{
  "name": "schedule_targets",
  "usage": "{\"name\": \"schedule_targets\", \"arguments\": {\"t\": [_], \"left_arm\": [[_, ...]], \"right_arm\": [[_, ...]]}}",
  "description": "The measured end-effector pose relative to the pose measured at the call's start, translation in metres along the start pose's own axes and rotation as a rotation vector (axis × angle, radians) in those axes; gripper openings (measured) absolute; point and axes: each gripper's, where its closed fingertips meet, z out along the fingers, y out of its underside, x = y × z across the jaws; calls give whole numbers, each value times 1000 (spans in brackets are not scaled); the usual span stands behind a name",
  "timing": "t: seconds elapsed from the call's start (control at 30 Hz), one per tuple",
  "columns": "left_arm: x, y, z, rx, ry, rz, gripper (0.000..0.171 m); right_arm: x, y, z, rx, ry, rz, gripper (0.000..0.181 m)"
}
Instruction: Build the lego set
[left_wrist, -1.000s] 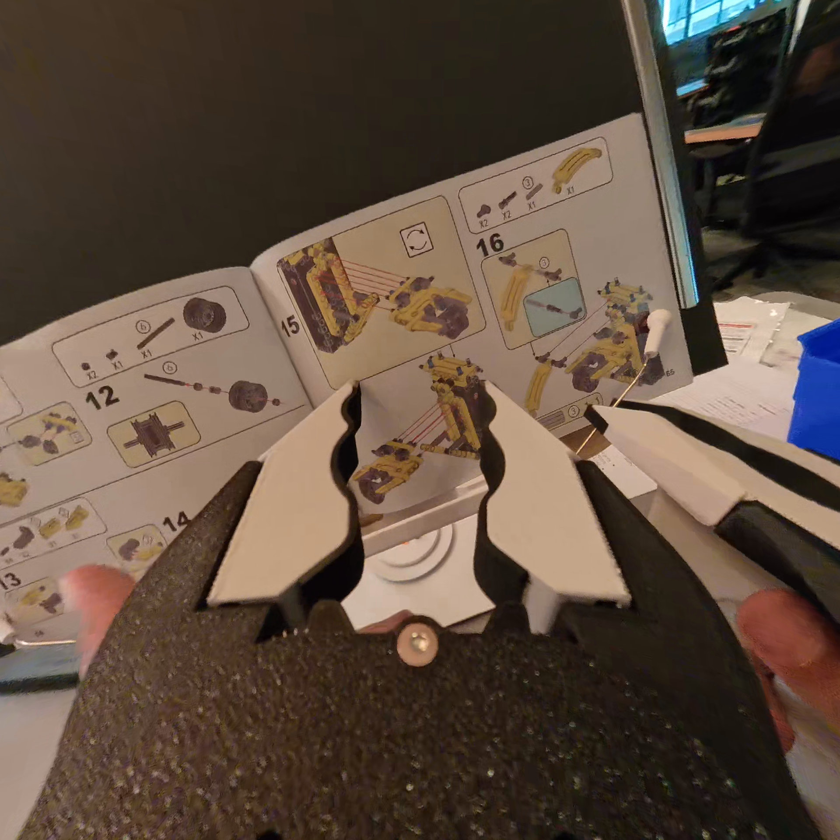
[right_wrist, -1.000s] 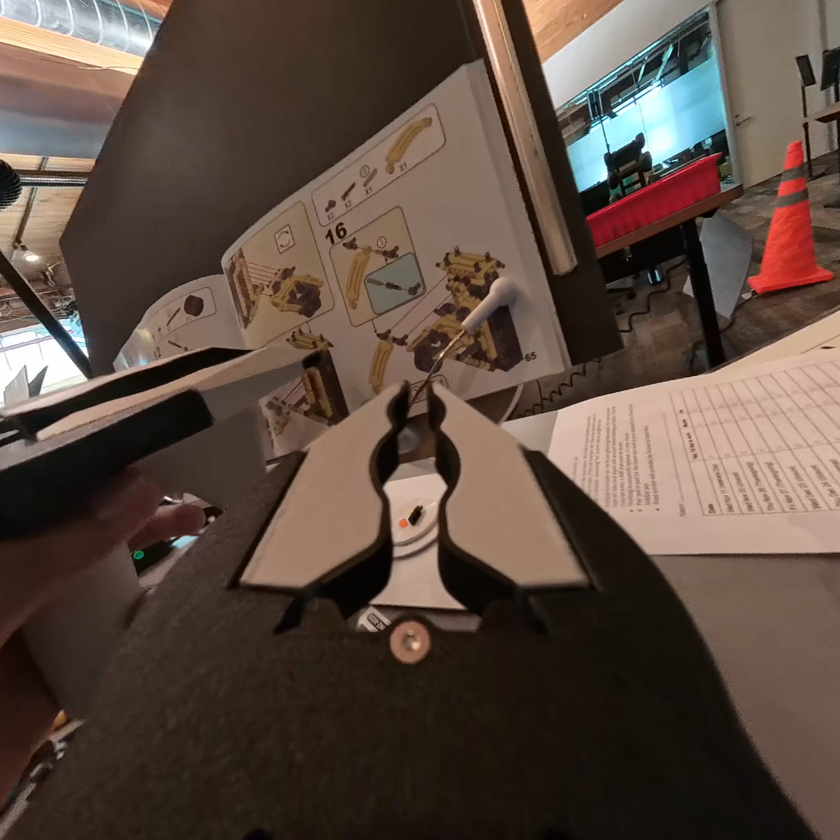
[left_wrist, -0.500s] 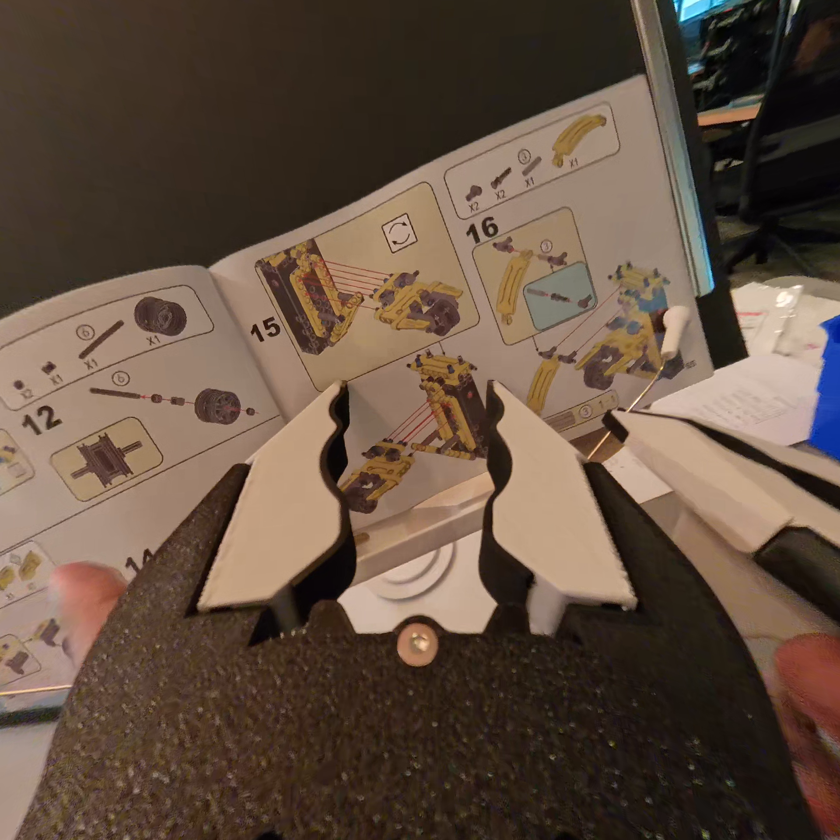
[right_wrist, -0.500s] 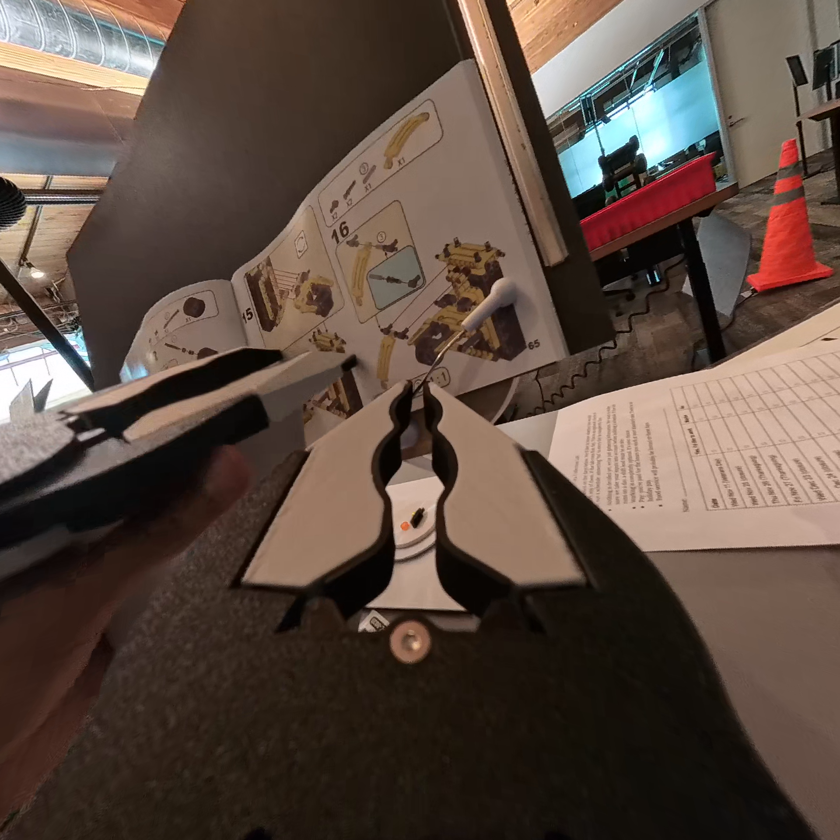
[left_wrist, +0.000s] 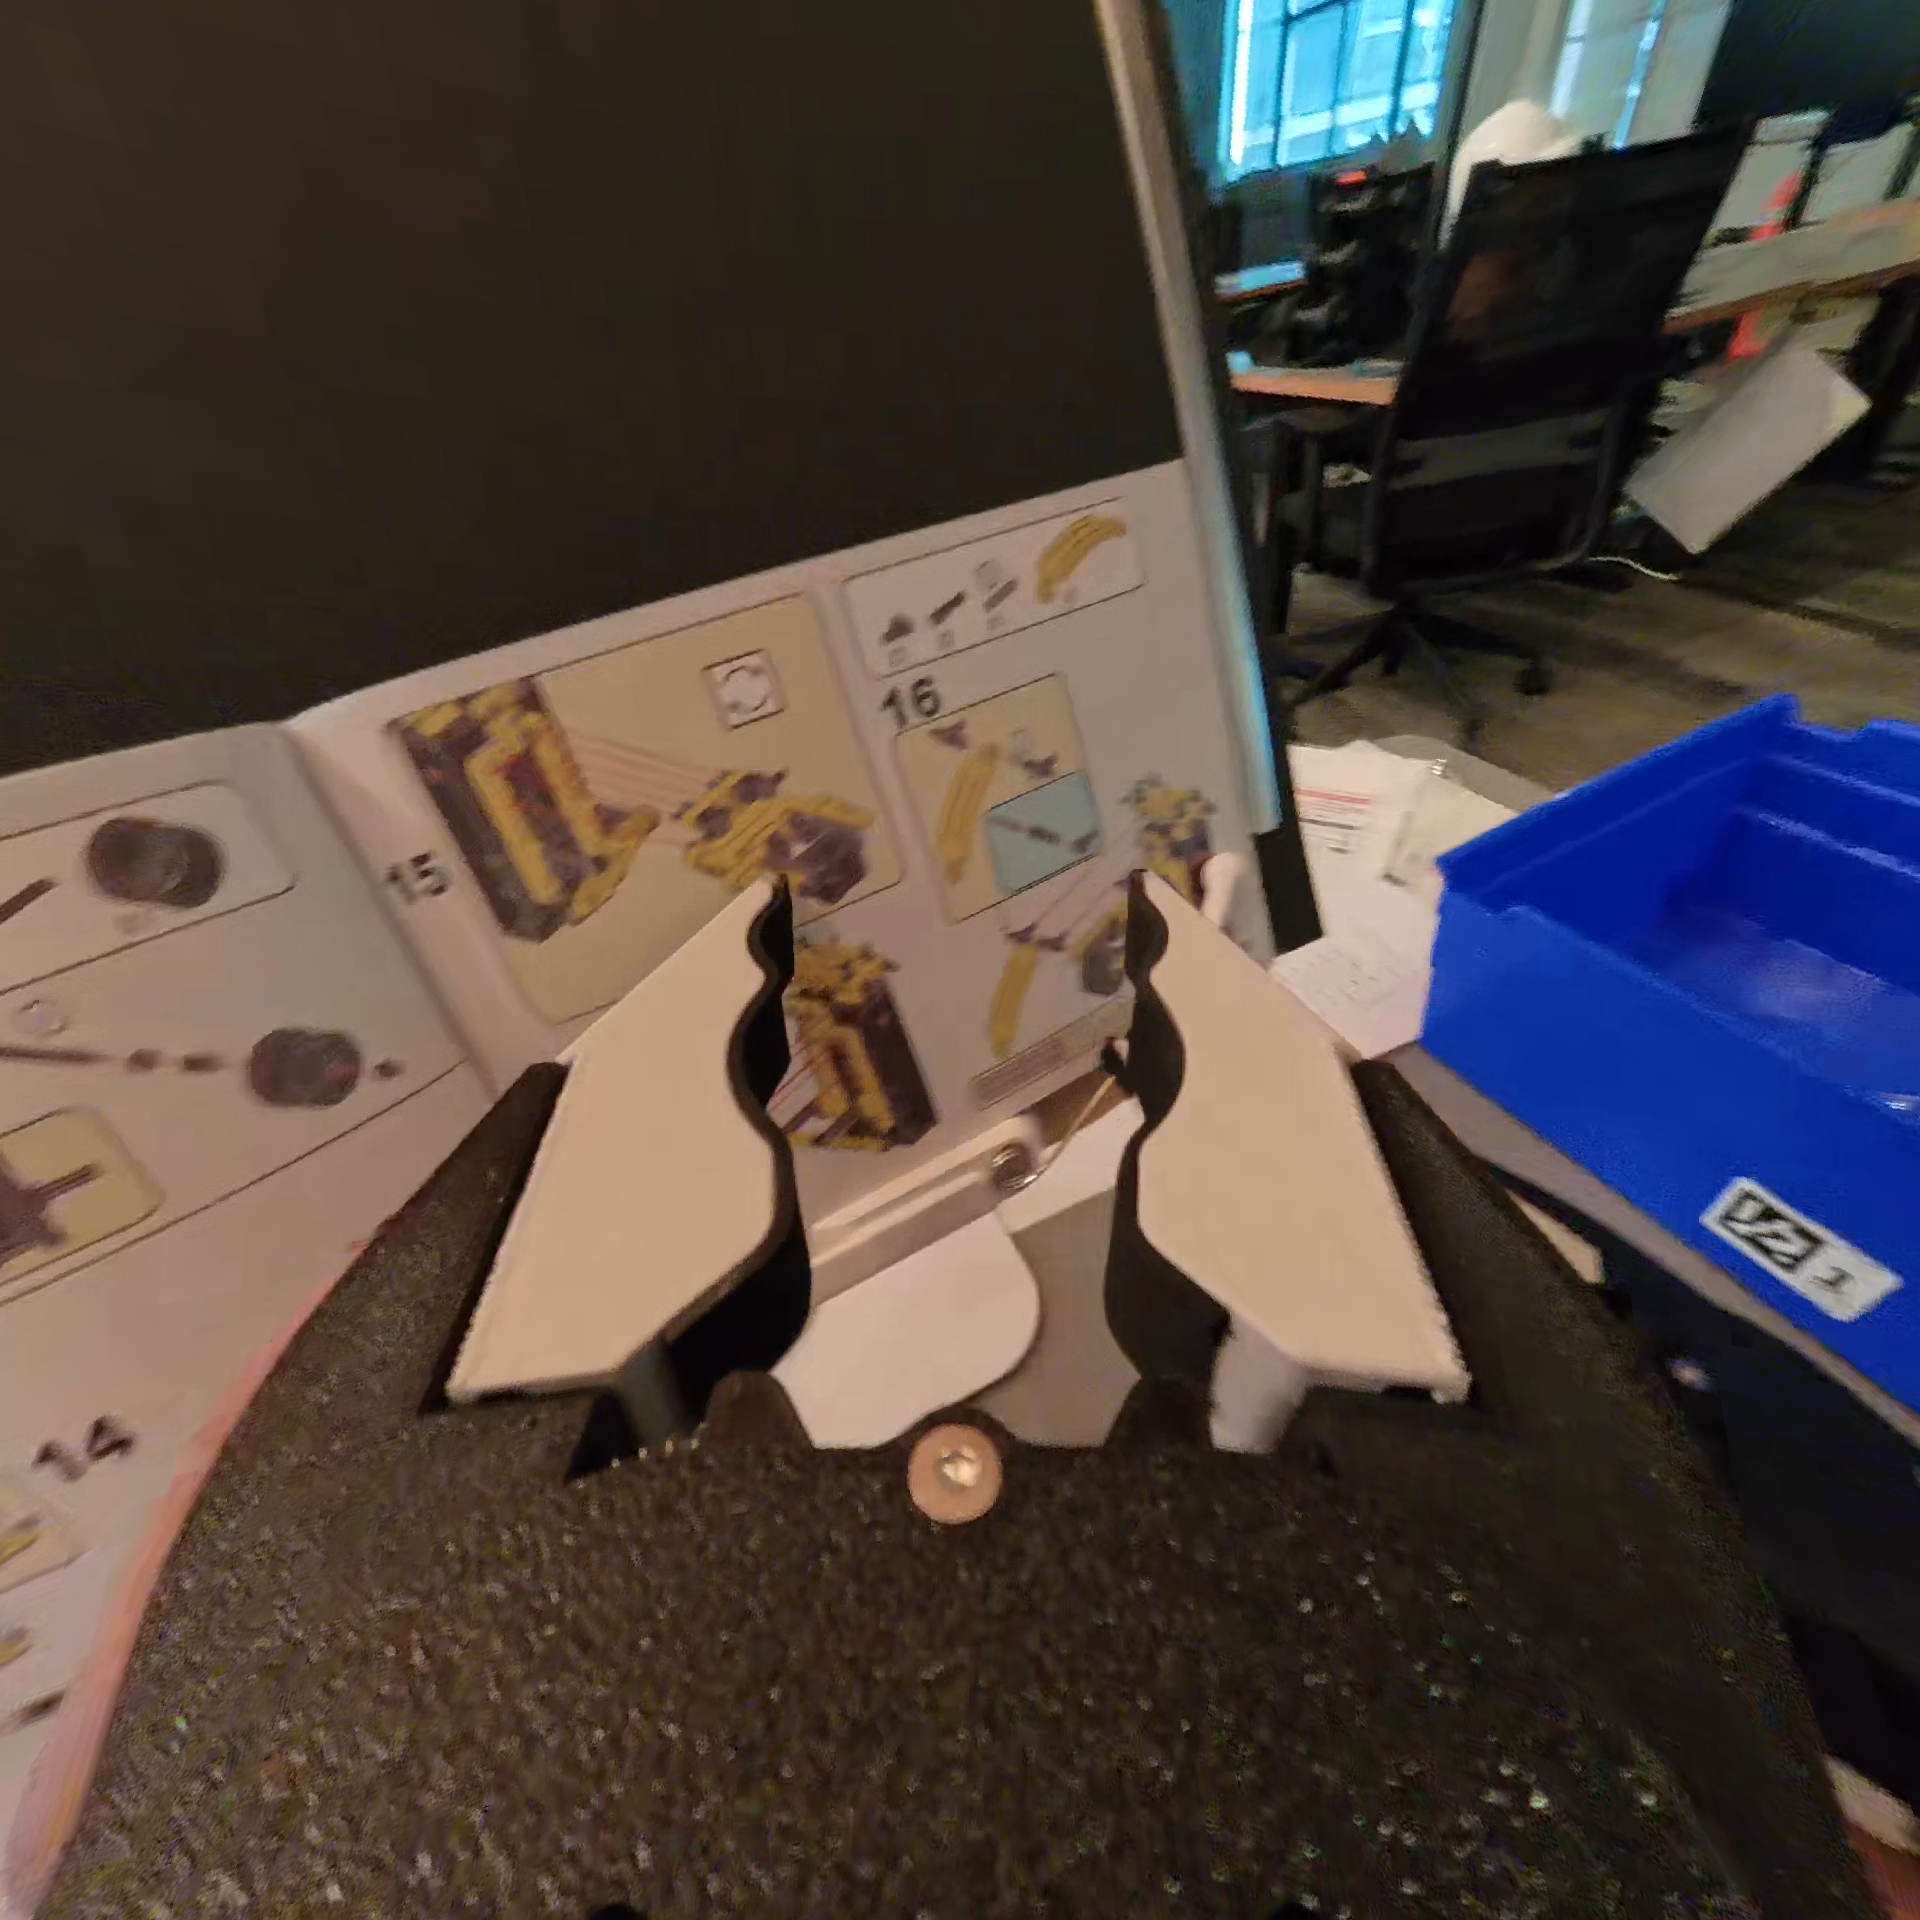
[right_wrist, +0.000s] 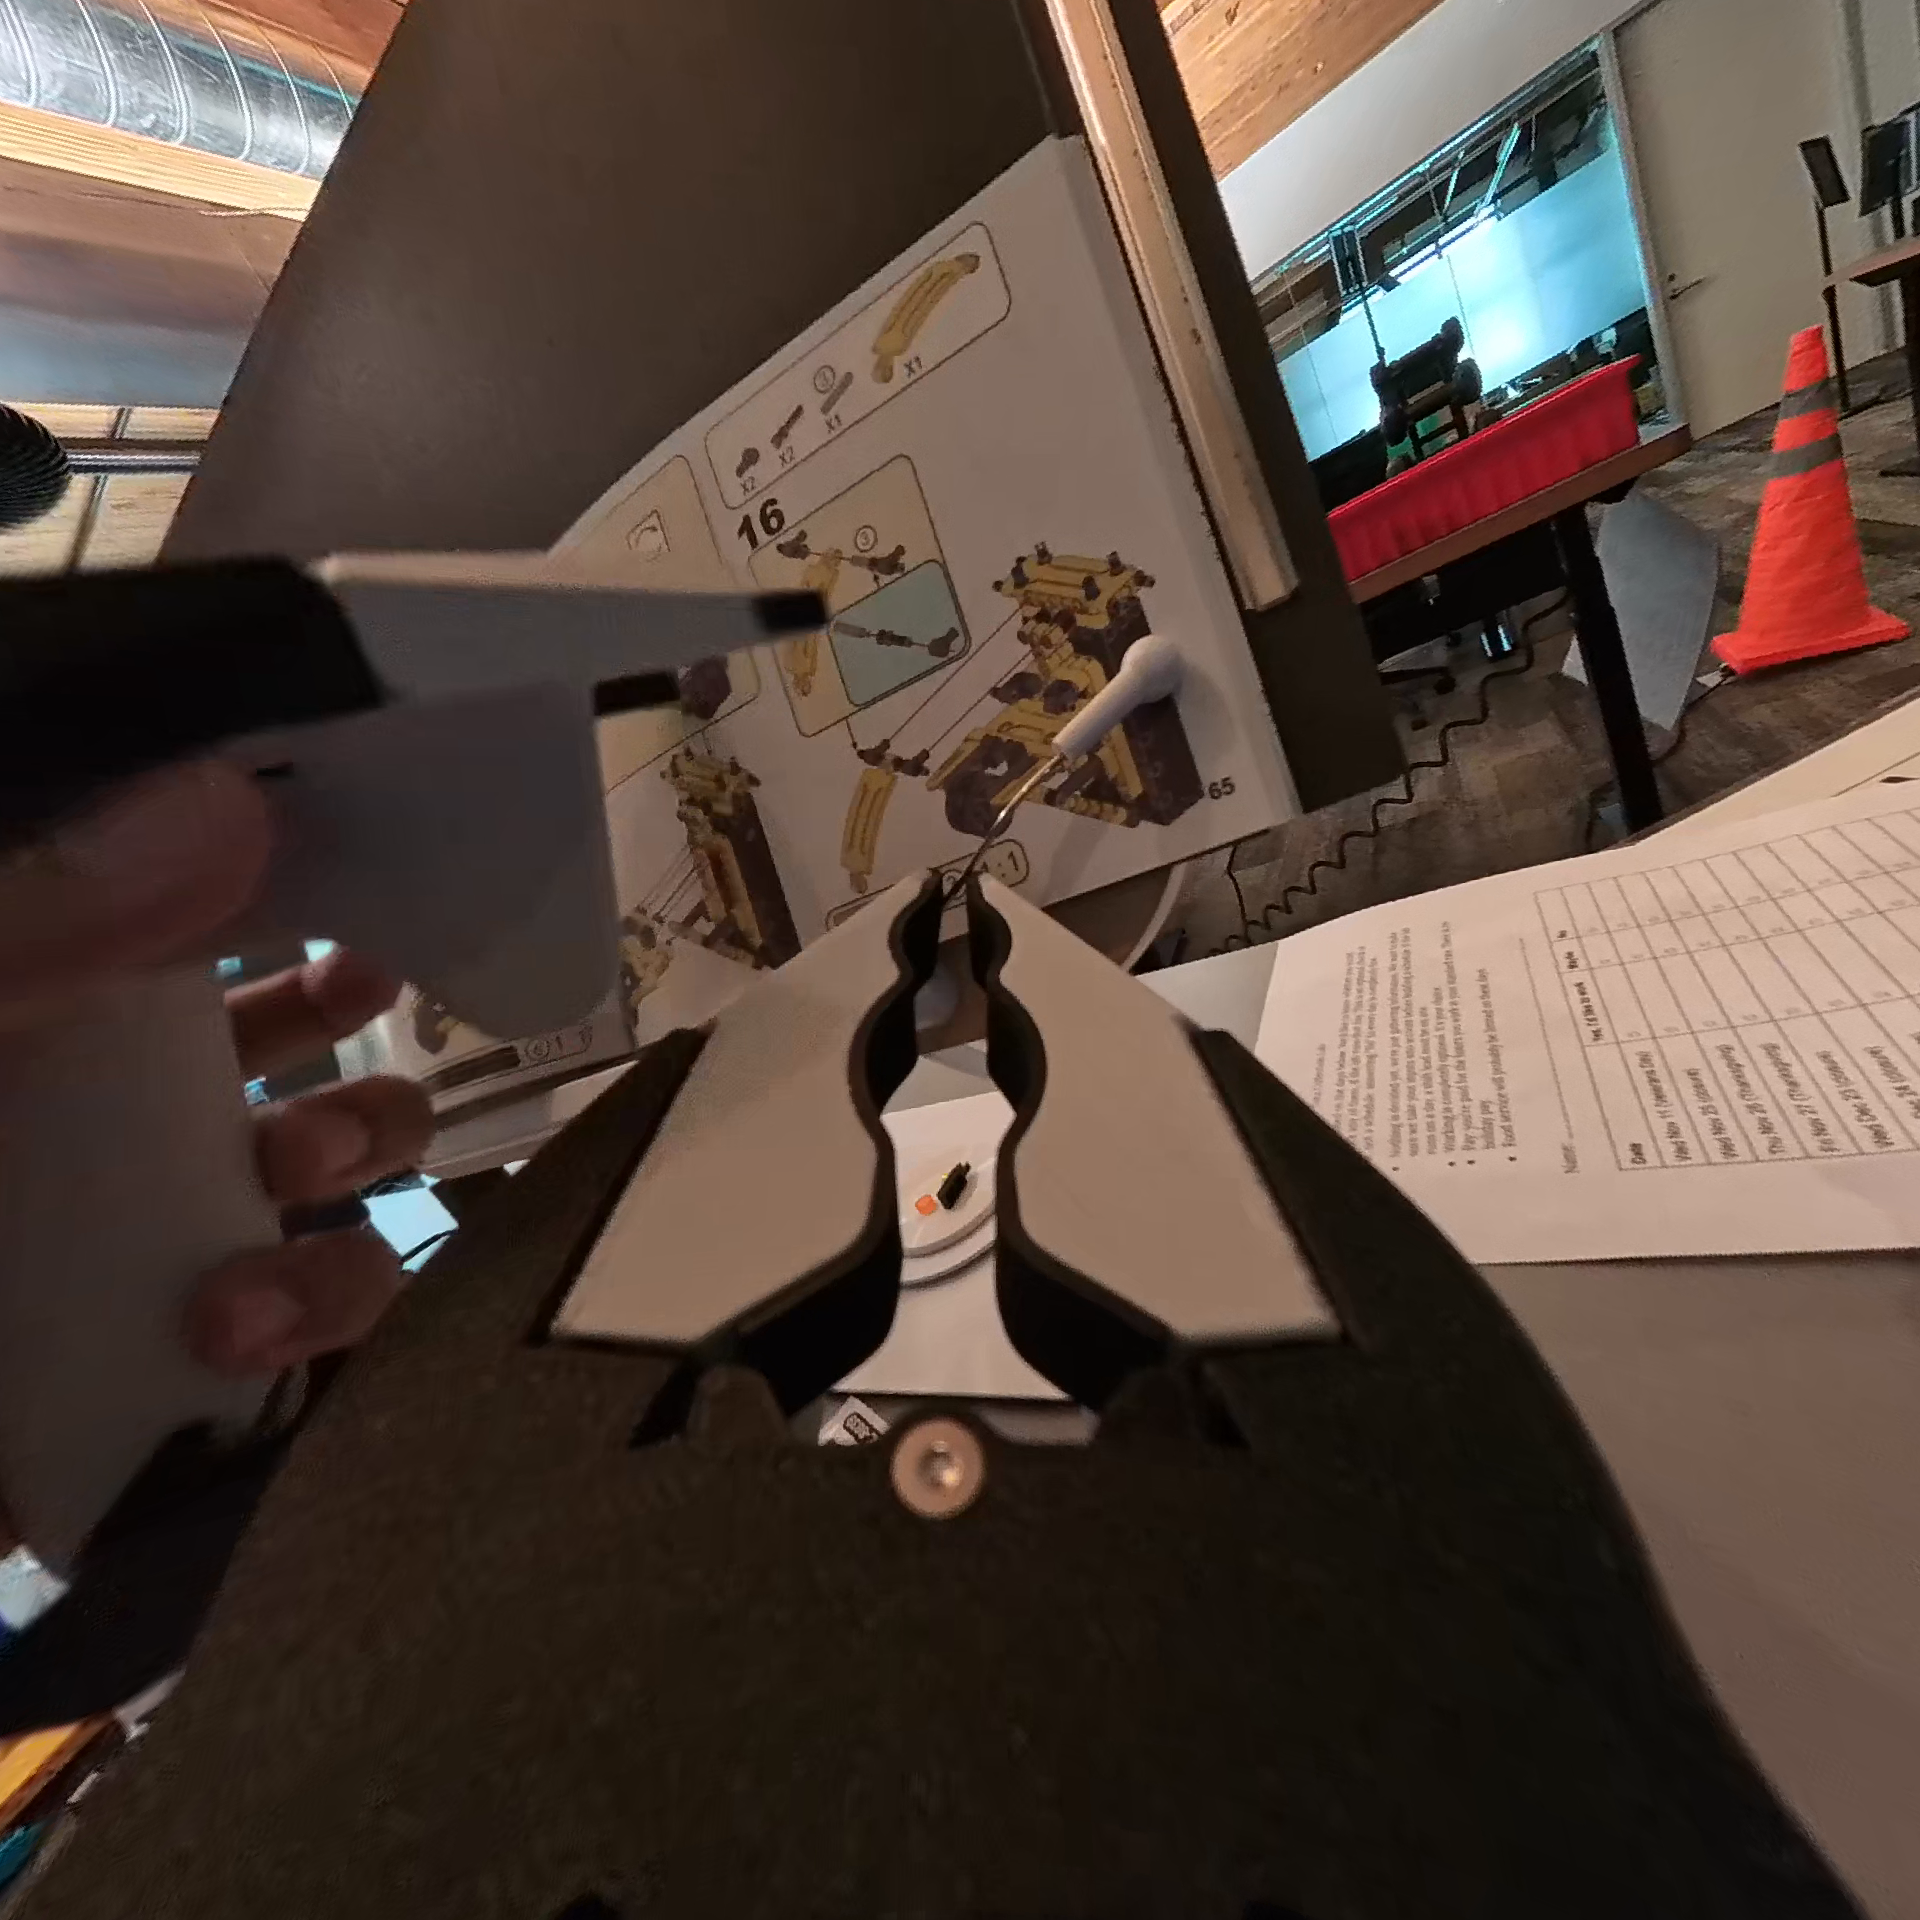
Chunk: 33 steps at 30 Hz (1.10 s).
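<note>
An open instruction booklet (left_wrist: 644, 779) stands propped against a dark partition (left_wrist: 520, 312); it also shows in the right wrist view (right_wrist: 1039, 468). A thin wire page holder with a white tip (right_wrist: 1127, 691) lies across the right page. My right gripper (right_wrist: 953, 888) is shut on the wire's lower end. My left gripper (left_wrist: 956, 904) is open and empty, close in front of the right page. The holder's white tip (left_wrist: 1226, 883) peeks out behind its right finger. In the right wrist view the left gripper (right_wrist: 717, 655) hovers open at the upper left, held by a hand.
A blue bin (left_wrist: 1662, 935) sits on the table at the right. A printed sheet (right_wrist: 1558, 1039) lies right of the stand. A white round base (right_wrist: 940, 1195) with a small orange and black piece is under my right gripper. An office chair (left_wrist: 1507, 416) and an orange cone (right_wrist: 1808, 520) stand beyond. About 6 cm separates my left fingertips from my right.
My left gripper has swung right and forward over the right page, still open; the blue bin has come into its view. My right gripper stays shut on the wire.
</note>
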Motion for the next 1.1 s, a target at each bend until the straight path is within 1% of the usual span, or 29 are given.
{"name": "schedule_targets", "arguments": {"t": [0.07,0.13,0.2,0.27,0.3,0.37,0.43,0.47,0.53,0.57,0.67,0.77,0.83,0.87,0.93,1.0,1.1], "left_arm": [[7,-3,9,-52,-5,29,64],[2,-8,19,-74,-93,118,64],[-1,-15,28,-60,-172,184,64],[-4,-12,36,-62,-237,218,66],[-3,-12,38,-41,-258,236,66],[-3,-11,38,-5,-272,234,66],[-4,-9,37,-15,-280,242,62],[-5,-7,37,-42,-283,256,56],[-8,-5,36,-87,-283,266,38],[-12,-6,35,-94,-289,275,29],[-27,-4,32,-86,-308,273,0],[-30,-3,30,-100,-292,261,0],[-30,-2,29,-115,-290,256,0],[-31,-2,28,-117,-291,248,0],[-35,0,26,-126,-301,246,0],[-40,2,23,-124,-311,254,0],[-53,4,15,-125,-354,260,0]], "right_arm": [[0,0,0,0,-2,5,4],[0,0,0,-2,-5,5,4],[0,0,0,-6,-8,1,4],[0,0,0,-13,-7,-2,4],[0,0,0,-17,-3,-6,4],[2,0,0,-21,4,-10,4],[2,0,0,-23,1,4,4],[2,0,0,-24,0,10,4],[3,0,0,-28,3,5,3],[5,-2,-1,-23,12,-4,0],[12,-14,-6,29,53,-6,0],[14,-9,-5,1,41,16,0],[9,-9,-5,8,9,35,0],[5,-12,-6,27,-14,51,5],[-1,-20,-7,69,-44,72,29],[2,-21,-7,66,-25,70,32],[4,-13,-2,25,-9,95,33]]}}
